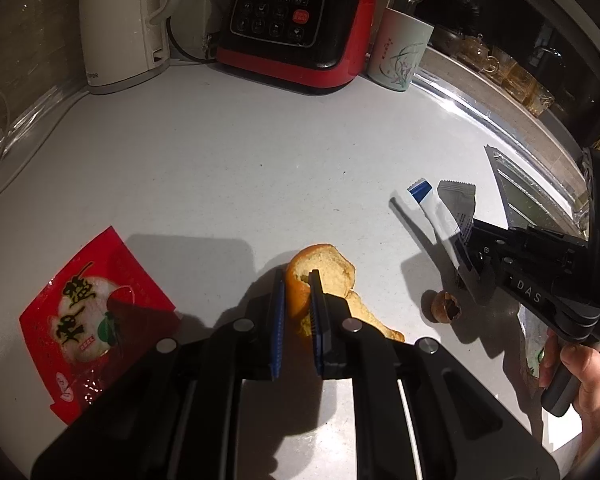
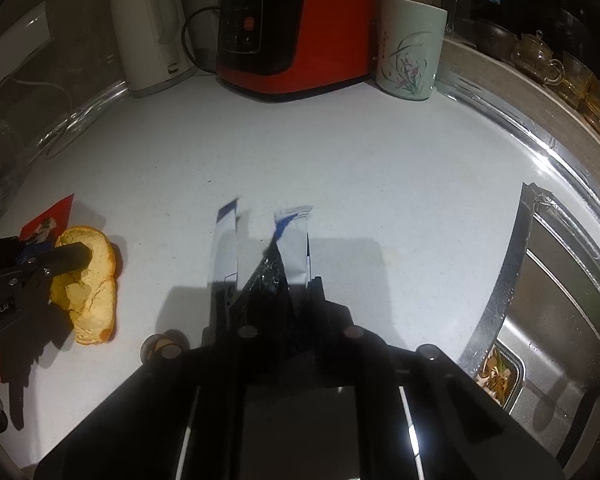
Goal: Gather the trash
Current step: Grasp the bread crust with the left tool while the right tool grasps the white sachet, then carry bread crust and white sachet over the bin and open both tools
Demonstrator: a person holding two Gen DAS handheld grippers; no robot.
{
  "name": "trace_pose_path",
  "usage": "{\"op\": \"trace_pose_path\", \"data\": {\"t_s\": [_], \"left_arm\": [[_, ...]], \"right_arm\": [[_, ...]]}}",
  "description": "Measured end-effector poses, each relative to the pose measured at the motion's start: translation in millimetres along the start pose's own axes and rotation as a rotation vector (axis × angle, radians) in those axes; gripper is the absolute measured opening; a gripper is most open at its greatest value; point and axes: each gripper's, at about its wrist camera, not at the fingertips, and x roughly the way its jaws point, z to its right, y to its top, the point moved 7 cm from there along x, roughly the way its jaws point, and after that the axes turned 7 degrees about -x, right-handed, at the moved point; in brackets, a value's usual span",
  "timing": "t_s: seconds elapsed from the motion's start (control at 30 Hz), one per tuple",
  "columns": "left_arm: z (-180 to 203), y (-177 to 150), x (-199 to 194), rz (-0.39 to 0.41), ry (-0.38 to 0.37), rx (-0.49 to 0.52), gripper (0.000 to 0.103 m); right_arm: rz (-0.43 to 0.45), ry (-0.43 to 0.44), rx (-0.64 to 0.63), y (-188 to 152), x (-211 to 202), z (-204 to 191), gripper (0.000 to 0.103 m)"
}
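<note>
My left gripper [image 1: 298,280] is shut on an orange peel [image 1: 332,270], its blue pads pinching the peel's edge; the peel also shows in the right wrist view [image 2: 94,280]. A red snack wrapper [image 1: 88,304] lies flat to its left. My right gripper [image 2: 276,280] is shut on two white-and-blue wrappers [image 2: 294,248], which stick out ahead of the fingers above the white counter [image 2: 340,168]. In the left wrist view the same wrappers [image 1: 440,208] hang from the right gripper [image 1: 466,254]. A brown nut shell [image 1: 446,306] lies on the counter between the grippers.
A white kettle [image 1: 120,24], a red-and-black appliance [image 1: 296,28] and a flowered mug [image 2: 410,48] stand along the back. A steel sink [image 2: 548,300] with food scraps in its strainer [image 2: 496,372] lies to the right. Glassware sits on the far ledge.
</note>
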Motion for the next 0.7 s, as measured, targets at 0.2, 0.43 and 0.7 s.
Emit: {"op": "trace_pose_path", "data": {"t_s": [0.2, 0.43, 0.7], "left_arm": [[5, 4, -18, 0.03, -0.009, -0.002, 0.011], [9, 1, -50, 0.061, -0.033, -0.023, 0.011], [21, -40, -115, 0.106, -0.056, 0.0, 0.011]], "right_arm": [[0.038, 0.011, 0.023, 6, -21, 5, 0.007], [0.105, 0.024, 0.037, 4, -66, 3, 0.007], [0.171, 0.081, 0.01, -42, -153, -42, 0.007]]}}
